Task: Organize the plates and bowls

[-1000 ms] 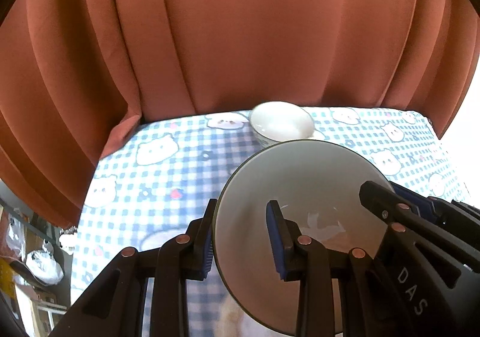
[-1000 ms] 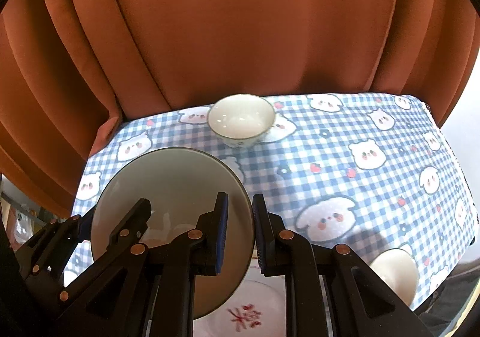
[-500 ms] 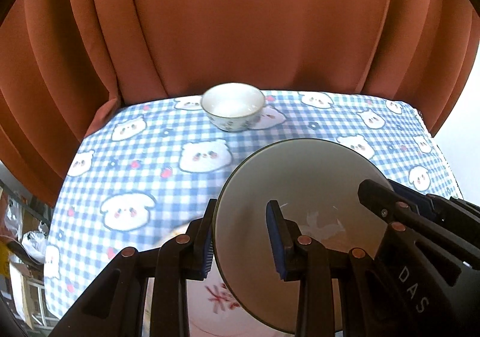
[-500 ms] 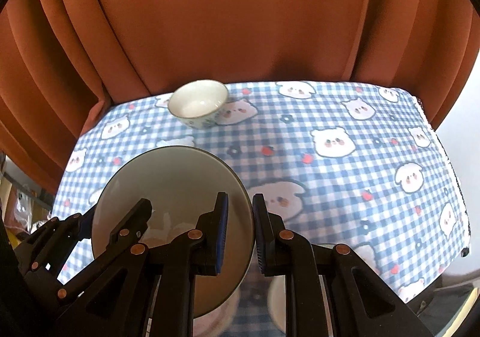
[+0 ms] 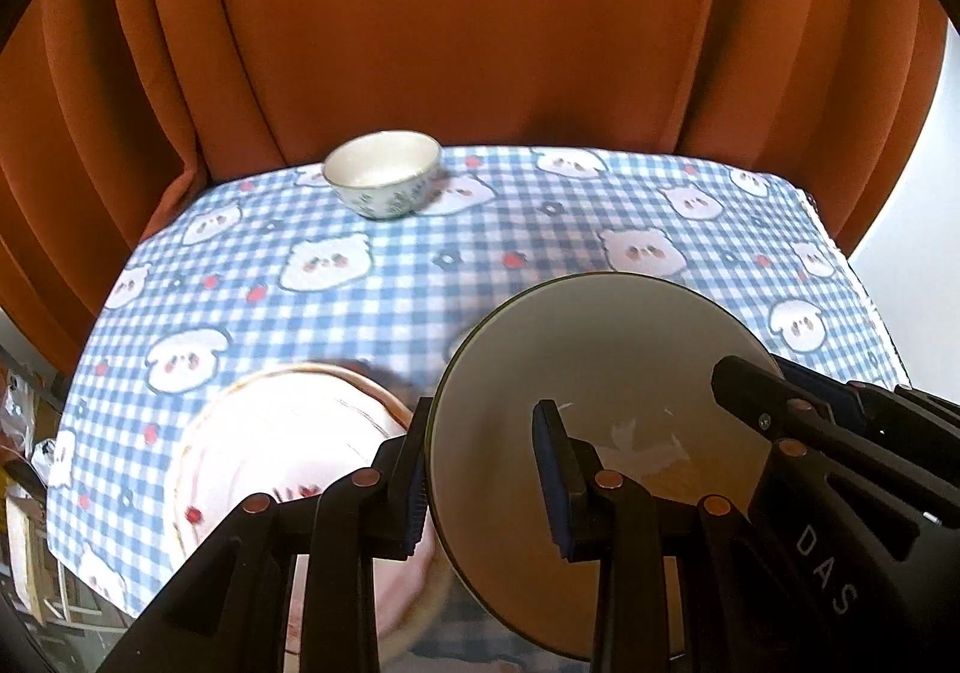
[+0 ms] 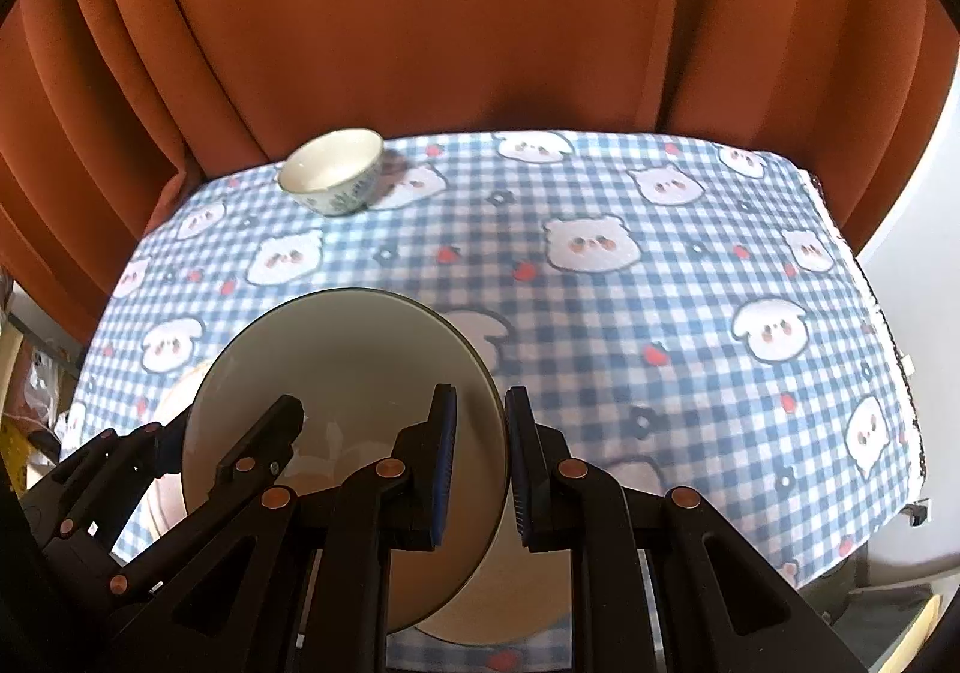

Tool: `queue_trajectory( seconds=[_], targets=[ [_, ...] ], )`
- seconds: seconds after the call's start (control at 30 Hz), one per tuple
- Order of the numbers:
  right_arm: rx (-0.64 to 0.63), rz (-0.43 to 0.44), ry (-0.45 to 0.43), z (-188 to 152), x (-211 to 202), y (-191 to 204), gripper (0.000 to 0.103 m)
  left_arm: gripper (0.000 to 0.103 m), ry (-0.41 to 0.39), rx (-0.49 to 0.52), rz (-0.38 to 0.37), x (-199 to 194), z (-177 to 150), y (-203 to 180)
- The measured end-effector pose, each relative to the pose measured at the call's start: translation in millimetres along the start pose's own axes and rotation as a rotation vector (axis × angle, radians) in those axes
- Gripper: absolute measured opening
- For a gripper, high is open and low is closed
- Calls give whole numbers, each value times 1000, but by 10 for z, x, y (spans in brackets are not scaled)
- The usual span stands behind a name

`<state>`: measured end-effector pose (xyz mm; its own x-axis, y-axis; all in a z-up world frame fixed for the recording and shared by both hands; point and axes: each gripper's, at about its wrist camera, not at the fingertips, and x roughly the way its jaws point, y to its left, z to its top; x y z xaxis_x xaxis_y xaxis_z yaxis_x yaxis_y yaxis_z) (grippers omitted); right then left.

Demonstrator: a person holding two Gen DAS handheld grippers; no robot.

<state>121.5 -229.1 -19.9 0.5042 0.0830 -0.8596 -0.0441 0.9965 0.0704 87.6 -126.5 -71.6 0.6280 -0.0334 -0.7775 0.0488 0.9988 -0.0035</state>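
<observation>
Handling: the grey-green glazed ceramic plate (image 5: 606, 373) is judged rigid, moderately heavy, brittle and slick on its glaze. The rim is the only practical place to take hold, and two opposed rim grips limit tilting.

Grip state: the left gripper (image 5: 480, 484) is clamped on the plate's left rim, one blue pad outside the edge and one on the inner face. The right gripper (image 6: 480, 457) is clamped on the opposite rim in the same manner. Both sets of jaws are closed on the plate; neither is free.

Position: the plate hangs between the two grippers, clear of the blue-and-white checked tablecloth with bear print (image 6: 660, 313). It is tilted, with its far edge raised toward the rust-orange curtain (image 5: 480, 43).

Surroundings:
- A pale pink plate with red floral decoration (image 5: 288, 445) lies on the cloth below and to the left of the held plate, partly hidden by it.
- A small white bowl with blue-green pattern (image 5: 382, 174) stands at the far edge of the cloth, well apart.

Caution: uneven release from either rim is judged likely to drop or chip the plate.
</observation>
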Motion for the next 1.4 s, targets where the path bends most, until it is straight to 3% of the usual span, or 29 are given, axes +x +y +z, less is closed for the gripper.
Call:
queue_trajectory(
  seconds=[0.53, 1.03, 1.4],
  targets=[
    [28, -31, 101, -303, 253, -455, 19, 31, 100, 25, -25, 319, -268, -385],
    [5, -19, 171, -353, 528, -398, 20, 29, 148, 7, 31, 533, -379, -362],
    [0, -33, 147, -404, 587, -420, 20, 30, 144, 30, 46, 563, -394, -406]
  ],
)
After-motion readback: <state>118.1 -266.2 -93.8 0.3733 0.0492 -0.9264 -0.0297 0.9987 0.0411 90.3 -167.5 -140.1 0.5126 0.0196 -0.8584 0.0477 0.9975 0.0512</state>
